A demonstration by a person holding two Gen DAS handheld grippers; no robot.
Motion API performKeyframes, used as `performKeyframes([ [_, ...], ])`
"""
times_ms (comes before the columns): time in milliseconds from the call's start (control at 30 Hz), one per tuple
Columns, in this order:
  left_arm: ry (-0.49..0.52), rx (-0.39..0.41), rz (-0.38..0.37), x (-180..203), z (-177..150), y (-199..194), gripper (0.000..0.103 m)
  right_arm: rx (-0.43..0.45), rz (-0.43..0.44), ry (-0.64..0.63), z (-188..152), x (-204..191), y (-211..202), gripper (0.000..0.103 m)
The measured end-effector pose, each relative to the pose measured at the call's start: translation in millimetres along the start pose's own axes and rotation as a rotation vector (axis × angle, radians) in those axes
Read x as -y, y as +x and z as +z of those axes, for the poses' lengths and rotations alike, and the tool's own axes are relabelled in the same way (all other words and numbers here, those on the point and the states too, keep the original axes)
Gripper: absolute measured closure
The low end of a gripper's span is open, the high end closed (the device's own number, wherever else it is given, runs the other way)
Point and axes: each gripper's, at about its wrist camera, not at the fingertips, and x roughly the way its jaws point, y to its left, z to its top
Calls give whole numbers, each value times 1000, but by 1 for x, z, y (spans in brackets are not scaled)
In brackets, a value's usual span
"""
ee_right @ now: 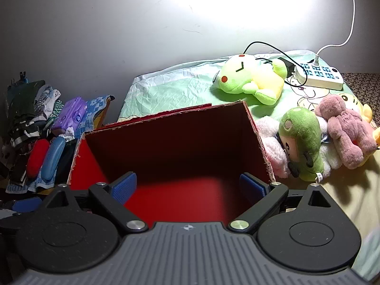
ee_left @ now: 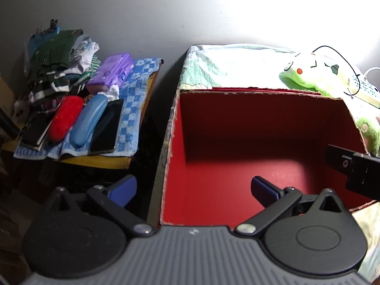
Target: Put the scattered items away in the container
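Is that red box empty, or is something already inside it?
Empty as far as shown: the red box has only bare red floor and walls; its near corners are hidden.

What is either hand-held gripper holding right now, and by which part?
Nothing. The left hand-held gripper and right hand-held gripper are both open and empty above the red box.

Far left, folded clothes (ee_left: pixel 59 54) are piled beside a purple pouch (ee_left: pixel 111 71) on a blue checked towel (ee_left: pixel 133 99). Far right, a white power strip (ee_right: pixel 320 76) lies on the bed (ee_right: pixel 166 87).
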Motion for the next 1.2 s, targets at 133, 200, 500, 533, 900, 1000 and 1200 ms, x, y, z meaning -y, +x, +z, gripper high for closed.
performKeyframes([
  [133, 24, 5, -29, -6, 5, 5, 1, 20, -56, 12, -2, -11, 1, 8],
  [200, 33, 9, -43, -8, 7, 7, 1, 26, -74, 10, -2, -15, 2, 8],
  [500, 28, -11, -75, -11, 14, 20, 0, 3, -93, -1, 3, -26, 13, 8],
  [533, 24, -13, -75, -11, 14, 21, 0, -1, -93, -5, 3, -27, 14, 8],
  [900, 1, -33, -48, -6, 16, 29, 1, -34, -77, -11, 9, -22, 26, 8],
  [1000, -2, -35, -39, -4, 18, 30, 0, -42, -75, 2, 10, -16, 30, 8],
  [1200, -5, -45, -21, -2, 17, 35, 1, -72, -30, 24, 8, -11, 38, 11],
])
